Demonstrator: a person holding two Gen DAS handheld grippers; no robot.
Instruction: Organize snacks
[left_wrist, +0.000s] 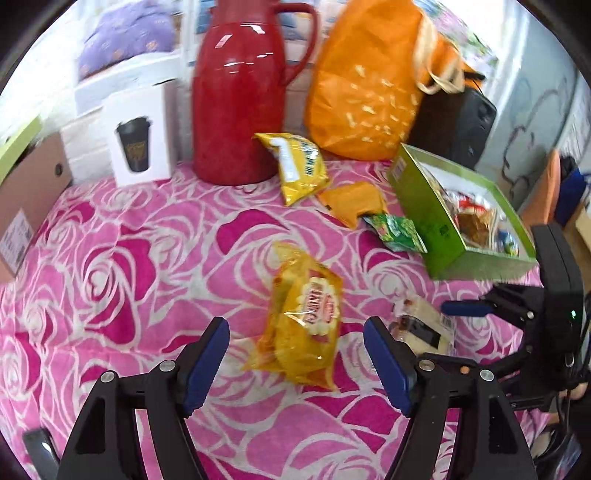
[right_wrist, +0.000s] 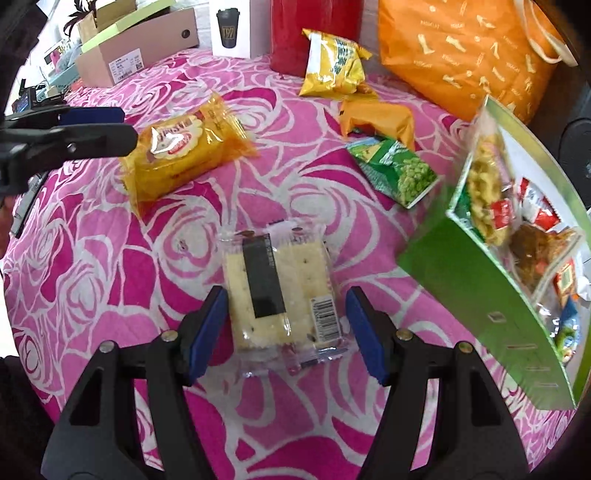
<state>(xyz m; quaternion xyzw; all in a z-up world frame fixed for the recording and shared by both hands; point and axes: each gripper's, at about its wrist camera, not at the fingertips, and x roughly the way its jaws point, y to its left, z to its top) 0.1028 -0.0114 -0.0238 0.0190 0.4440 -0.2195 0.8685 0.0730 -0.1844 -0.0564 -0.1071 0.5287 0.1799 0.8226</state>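
On the pink rose-print cloth (right_wrist: 110, 295), the right gripper (right_wrist: 286, 332) stands wide open around a clear cracker packet (right_wrist: 280, 291) — gripping nothing. The left gripper (left_wrist: 295, 365), equally spread and empty, flanks a yellow cake packet (left_wrist: 303, 321); its red-lettered label is unreadable. The green snack box (right_wrist: 461, 295) sits right — a white carton (right_wrist: 231, 26) reads "T22".

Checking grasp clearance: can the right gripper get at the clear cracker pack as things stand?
Probably yes. The right gripper is open with its fingers either side of the clear cracker pack, which lies flat on the rose-print cloth. Nothing lies on the pack; the green box sits off to the side.
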